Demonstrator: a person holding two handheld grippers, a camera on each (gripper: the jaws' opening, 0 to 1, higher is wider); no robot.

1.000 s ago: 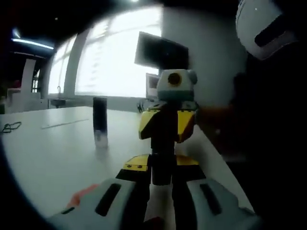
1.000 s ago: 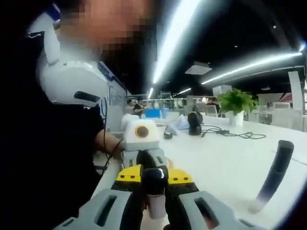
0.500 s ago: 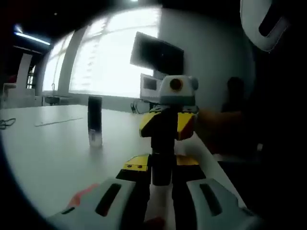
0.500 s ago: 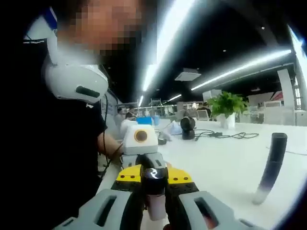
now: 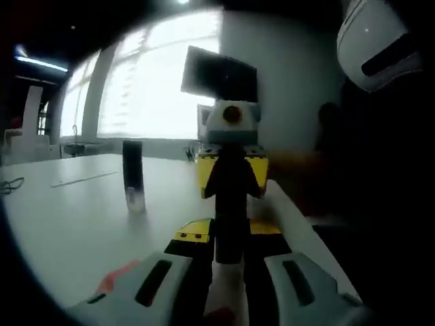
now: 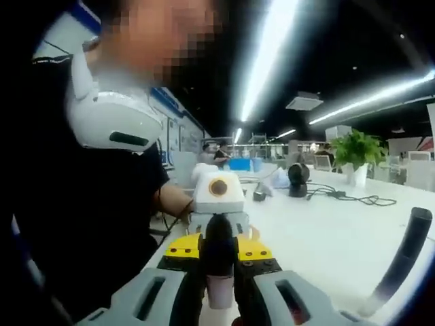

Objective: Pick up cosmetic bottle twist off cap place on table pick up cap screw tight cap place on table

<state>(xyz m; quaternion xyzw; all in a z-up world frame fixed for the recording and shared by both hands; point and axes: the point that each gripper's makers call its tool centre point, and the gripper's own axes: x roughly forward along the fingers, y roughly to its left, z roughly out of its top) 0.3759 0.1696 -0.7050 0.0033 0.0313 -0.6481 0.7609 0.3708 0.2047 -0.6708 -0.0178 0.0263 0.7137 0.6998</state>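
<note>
In the left gripper view the left hand-held gripper is closed on the pale lower end of a small bottle, whose dark upper half runs straight out away from the camera. The right hand-held gripper faces it head on, touching the far end, its yellow jaw blocks on either side of the dark cap. A second dark tube stands upright on the white surface, off to the left and well apart from both grippers. Compared with a second ago the opposite gripper looks a bit rolled and the background has slid, but that's mostly my own camera moving.

Right gripper view: the right hand-held gripper is closed around the dark cap, with the bottle's pale part showing just below between the jaws. The left hand-held gripper sits right behind it, on the same line. So the bottle's long axis runs gripper to gripper, and the right one is the one on the cap, which I'd guess does the twisting. The standing tube leans in at the far right edge, lower and closer to the edge than half a second ago. Cap looks to be on the bottle, can't tell how loose
</note>
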